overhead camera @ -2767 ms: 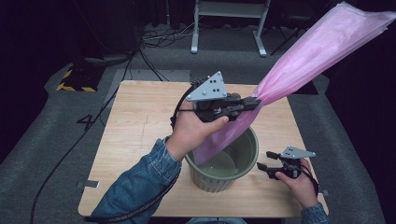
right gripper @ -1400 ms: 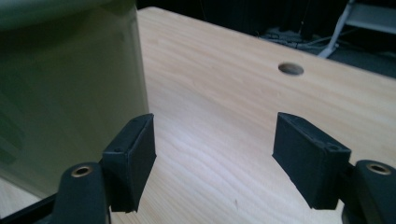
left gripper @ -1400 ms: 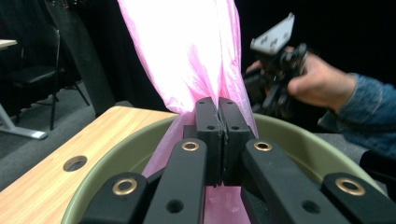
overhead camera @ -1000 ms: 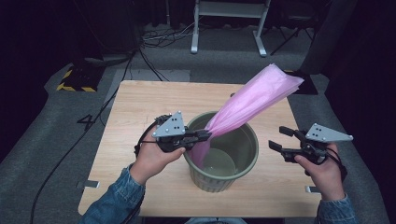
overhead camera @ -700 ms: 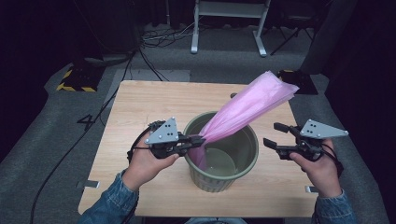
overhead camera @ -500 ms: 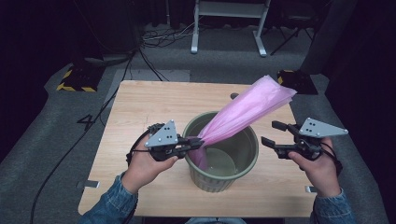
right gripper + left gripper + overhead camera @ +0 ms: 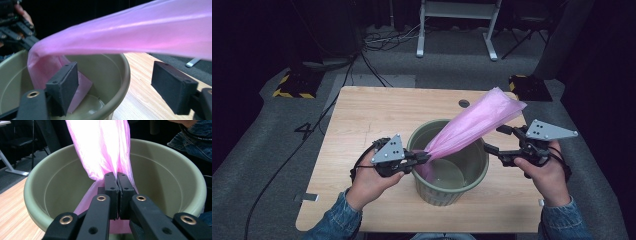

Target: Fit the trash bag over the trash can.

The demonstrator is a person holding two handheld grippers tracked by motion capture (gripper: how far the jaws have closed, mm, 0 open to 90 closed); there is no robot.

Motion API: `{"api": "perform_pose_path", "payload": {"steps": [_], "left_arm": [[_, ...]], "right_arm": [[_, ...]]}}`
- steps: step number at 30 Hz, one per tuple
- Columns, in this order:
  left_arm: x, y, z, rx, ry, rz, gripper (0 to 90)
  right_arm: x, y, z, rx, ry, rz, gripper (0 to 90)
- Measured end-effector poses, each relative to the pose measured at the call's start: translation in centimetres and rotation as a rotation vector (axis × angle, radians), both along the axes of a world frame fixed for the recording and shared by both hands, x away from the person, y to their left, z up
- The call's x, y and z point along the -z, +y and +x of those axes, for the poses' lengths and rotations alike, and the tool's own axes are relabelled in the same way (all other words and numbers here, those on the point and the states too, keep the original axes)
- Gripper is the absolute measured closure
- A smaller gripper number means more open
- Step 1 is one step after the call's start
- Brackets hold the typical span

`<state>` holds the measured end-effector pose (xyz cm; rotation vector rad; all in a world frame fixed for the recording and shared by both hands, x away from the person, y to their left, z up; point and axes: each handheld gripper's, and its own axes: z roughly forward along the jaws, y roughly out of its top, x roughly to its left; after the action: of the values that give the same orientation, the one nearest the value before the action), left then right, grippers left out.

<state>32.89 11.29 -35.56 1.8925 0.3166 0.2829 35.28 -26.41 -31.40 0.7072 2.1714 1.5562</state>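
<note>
A long pink plastic bag (image 7: 472, 125) slants up and to the right out of an olive-green bin (image 7: 482, 157) on the wooden table. My left gripper (image 7: 424, 157) sits at the bin's left rim, shut on the bag's lower part (image 7: 100, 145), its pads pressed together over the film (image 7: 117, 182). The bag's end hangs inside the bin (image 7: 37, 182). My right gripper (image 7: 495, 138) is just right of the bin, under the bag's raised end. Its jaws have just been opening and stand wide (image 7: 117, 85), gripping nothing. The bag (image 7: 125, 32) passes above them and the bin rim (image 7: 126, 72) lies ahead.
The table (image 7: 362, 115) has bare wood to the left of and behind the bin, with a small round hole (image 7: 464, 103) near its far edge. Cables trail on the grey floor at the left. A white metal stand (image 7: 457, 20) is beyond the table.
The left gripper brought the bag down from high over the bin to the bin's left rim. The bag's free end has sunk lower. The right gripper moved left toward the bin and its jaws spread wider.
</note>
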Motion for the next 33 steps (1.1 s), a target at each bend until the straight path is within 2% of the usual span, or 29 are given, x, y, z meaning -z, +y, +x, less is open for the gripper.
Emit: {"api": "perform_pose_path", "payload": {"steps": [4,11,15,16,18,20,21,22,24,25,28,31,33], "left_arm": [[0.3,-0.1,-0.1,0.004,0.003,0.011,88.3],[0.3,-0.7,-0.2,0.001,-0.006,0.055,88.3],[0.3,-1.0,-0.1,0.019,-0.003,0.082,88.0],[0.2,-1.1,-0.1,0.02,-0.002,0.085,88.0],[0.2,-1.2,0.0,0.027,0.001,0.091,87.9],[0.2,-1.3,0.0,0.028,0.004,0.089,87.4],[0.3,-1.3,0.0,0.028,0.006,0.088,85.7],[0.3,-1.3,0.0,0.028,0.007,0.086,85.7],[0.3,-1.2,0.0,0.022,0.016,0.072,82.4],[0.3,-1.1,0.0,0.016,0.017,0.064,77.4],[0.1,-0.8,0.2,-0.014,0.026,0.016,51.5],[-0.6,-0.5,0.3,-0.034,0.026,-0.02,42.5],[-1.1,-0.6,0.3,-0.043,0.013,-0.023,41.7]], "right_arm": [[-0.3,0.3,0.3,-0.005,0.017,0.031,18.7],[-1.0,1.3,0.2,-0.03,0.008,0.035,18.6],[-1.3,1.7,0.3,-0.031,0.004,0.037,20.6],[-1.4,1.9,0.5,-0.027,0.01,0.042,25.3],[-1.5,1.9,0.5,-0.024,0.011,0.045,28.6],[-1.7,2.0,0.6,-0.026,0.004,0.039,47.9],[-1.8,1.9,0.7,-0.024,-0.002,0.037,61.5],[-1.8,1.9,0.7,-0.024,-0.002,0.037,61.5],[-1.9,1.8,0.7,-0.025,0.001,0.037,72.9],[-1.9,1.8,0.7,-0.025,-0.002,0.038,78.5],[-1.8,1.7,0.5,-0.033,-0.01,0.026,86.4],[-1.8,2.0,0.2,-0.044,-0.024,0.009,89.2],[-1.8,2.4,-0.1,-0.056,-0.026,-0.002,89.9]]}}
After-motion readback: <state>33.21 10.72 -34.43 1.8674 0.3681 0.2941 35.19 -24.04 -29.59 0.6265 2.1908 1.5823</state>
